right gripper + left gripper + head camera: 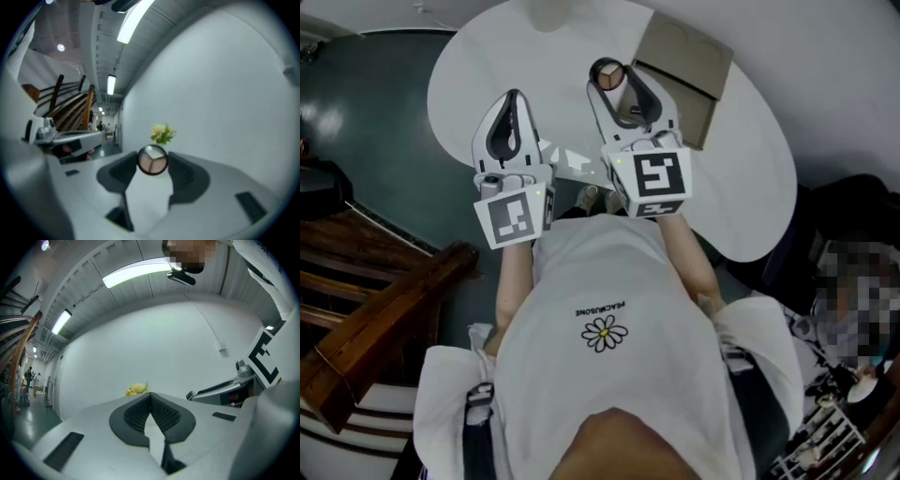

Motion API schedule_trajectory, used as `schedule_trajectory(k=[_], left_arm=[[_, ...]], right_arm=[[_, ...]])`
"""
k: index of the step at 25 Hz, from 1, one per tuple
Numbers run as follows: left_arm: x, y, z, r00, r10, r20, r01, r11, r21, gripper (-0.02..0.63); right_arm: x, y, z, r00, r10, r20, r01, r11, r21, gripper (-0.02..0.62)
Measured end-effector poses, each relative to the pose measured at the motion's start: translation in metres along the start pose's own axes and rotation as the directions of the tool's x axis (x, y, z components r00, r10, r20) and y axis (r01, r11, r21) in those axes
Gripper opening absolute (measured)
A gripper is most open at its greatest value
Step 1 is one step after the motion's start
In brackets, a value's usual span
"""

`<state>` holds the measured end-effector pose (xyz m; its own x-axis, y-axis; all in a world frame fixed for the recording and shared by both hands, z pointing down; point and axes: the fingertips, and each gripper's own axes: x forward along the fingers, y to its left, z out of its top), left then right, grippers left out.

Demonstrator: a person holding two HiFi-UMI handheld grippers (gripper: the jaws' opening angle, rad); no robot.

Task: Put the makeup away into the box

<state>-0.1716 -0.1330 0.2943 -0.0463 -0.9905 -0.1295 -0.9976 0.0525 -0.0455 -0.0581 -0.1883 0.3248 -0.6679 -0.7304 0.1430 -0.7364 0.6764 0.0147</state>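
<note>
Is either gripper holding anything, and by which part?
The right gripper pinches a round makeup compact by its rim, at the jaw tips. The left gripper holds nothing.

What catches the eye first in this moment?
The right tongs grip a small round compact at their tips, held above the white table. The left tongs beside them are closed and empty. A brown cardboard box lies on the table to their right.

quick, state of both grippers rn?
Left gripper: shut, nothing in it.
Right gripper: shut on a round compact, held at the tips.
</note>
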Motion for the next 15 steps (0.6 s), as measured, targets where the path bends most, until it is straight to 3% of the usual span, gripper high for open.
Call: schedule_trajectory(k=[8,12,15], left_arm=[[0.014,-0.026,-0.003,0.997,-0.071,-0.004,0.071,0.997,-0.002,0.02],[0.019,-0.036,-0.003,0.995,-0.095,0.005,0.095,0.995,-0.006,0.02],[0.022,-0.038,-0.002,0.995,-0.096,0.008,0.096,0.995,0.001,0.02]], right_arm=[[-0.013,-0.014,-0.007,0.999,-0.04,-0.022,0.04,0.999,-0.001,0.229],[-0.019,-0.046,-0.022,0.99,-0.127,-0.066,0.126,0.992,-0.014,0.229],[-0.025,-0.085,-0.04,0.967,-0.226,-0.119,0.221,0.974,-0.05,0.229]])
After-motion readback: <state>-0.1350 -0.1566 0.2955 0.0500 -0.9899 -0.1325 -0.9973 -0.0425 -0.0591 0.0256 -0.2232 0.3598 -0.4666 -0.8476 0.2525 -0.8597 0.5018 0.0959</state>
